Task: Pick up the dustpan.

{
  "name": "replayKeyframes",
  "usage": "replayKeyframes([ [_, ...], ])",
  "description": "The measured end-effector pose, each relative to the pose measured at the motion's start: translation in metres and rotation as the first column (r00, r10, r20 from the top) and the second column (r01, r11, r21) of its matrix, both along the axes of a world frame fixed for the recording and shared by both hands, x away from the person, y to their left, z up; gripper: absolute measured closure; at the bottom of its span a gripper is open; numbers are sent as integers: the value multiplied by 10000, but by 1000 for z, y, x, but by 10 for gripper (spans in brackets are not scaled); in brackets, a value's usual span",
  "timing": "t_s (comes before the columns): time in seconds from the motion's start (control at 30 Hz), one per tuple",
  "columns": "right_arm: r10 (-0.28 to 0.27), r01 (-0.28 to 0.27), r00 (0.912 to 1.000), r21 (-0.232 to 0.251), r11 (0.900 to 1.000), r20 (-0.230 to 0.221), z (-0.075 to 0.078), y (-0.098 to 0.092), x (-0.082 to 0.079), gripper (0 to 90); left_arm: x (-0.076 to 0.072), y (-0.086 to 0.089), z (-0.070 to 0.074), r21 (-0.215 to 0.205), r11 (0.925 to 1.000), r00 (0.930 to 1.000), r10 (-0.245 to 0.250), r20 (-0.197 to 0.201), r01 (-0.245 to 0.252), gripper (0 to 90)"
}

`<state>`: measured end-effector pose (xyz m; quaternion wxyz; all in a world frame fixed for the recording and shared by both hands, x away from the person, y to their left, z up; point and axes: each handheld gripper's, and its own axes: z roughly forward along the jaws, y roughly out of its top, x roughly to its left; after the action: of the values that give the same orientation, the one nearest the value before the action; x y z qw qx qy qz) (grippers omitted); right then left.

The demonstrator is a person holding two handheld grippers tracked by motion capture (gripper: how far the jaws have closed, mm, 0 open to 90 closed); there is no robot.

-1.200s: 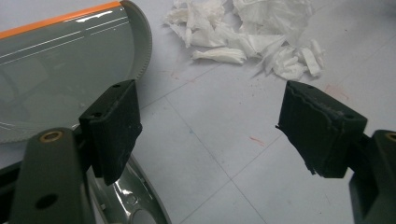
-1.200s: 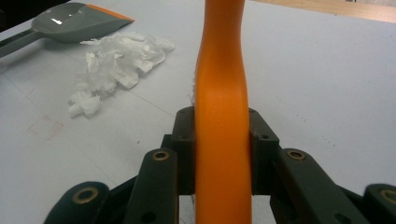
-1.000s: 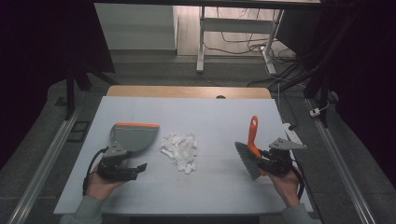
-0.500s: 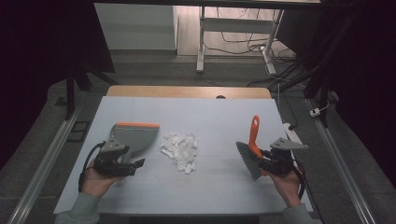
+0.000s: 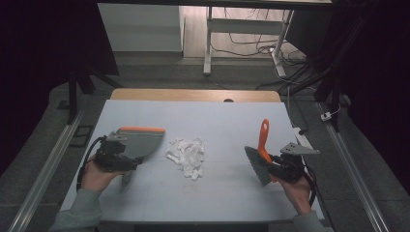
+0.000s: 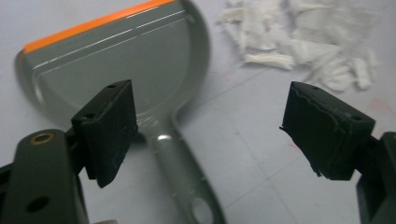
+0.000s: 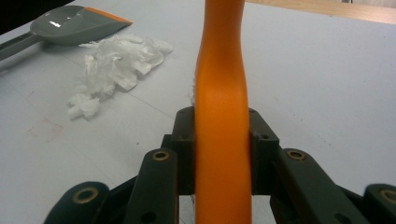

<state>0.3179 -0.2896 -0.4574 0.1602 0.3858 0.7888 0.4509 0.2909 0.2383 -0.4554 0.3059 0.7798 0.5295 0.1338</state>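
The left tongs [image 6: 210,126] stand wide, their jaws having just been opening, with nothing pressed between them; the grey dustpan [image 6: 126,70] with its orange lip lies flat on the counter [image 5: 227,121], its handle running below the gap. The right tongs [image 7: 222,140] are clamped on the orange handle of the brush [image 5: 261,152], held near the counter's right side. Between dustpan and brush lies a pile of white paper scraps [image 5: 187,153].
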Motion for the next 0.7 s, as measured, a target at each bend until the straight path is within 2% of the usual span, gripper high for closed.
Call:
replayKeyframes([
  [0.17, -1, 1, 10000, -63, 10000, 10, 0, 0, 0, 701, -1, 14, -7, -216, 9970, 9968, 738, -307, -745, 181],
  [0.3, -25, 25, 10000, -87, 10000, -4, -1, 0, 0, 701, 1, 18, -16, -234, 9934, 9921, 1109, -587, -1124, 159],
  [0.5, -6, 6, 10000, -129, 9999, -14, -2, 1, 0, 701, 6, 10, -27, -51, 9930, 9886, 1174, -941, -1184, 132],
  [0.7, 45, -47, 10000, -182, 9998, -64, -3, 3, 0, 701, 13, 3, -42, 162, 9924, 9807, 1233, -1519, -1223, 124],
])
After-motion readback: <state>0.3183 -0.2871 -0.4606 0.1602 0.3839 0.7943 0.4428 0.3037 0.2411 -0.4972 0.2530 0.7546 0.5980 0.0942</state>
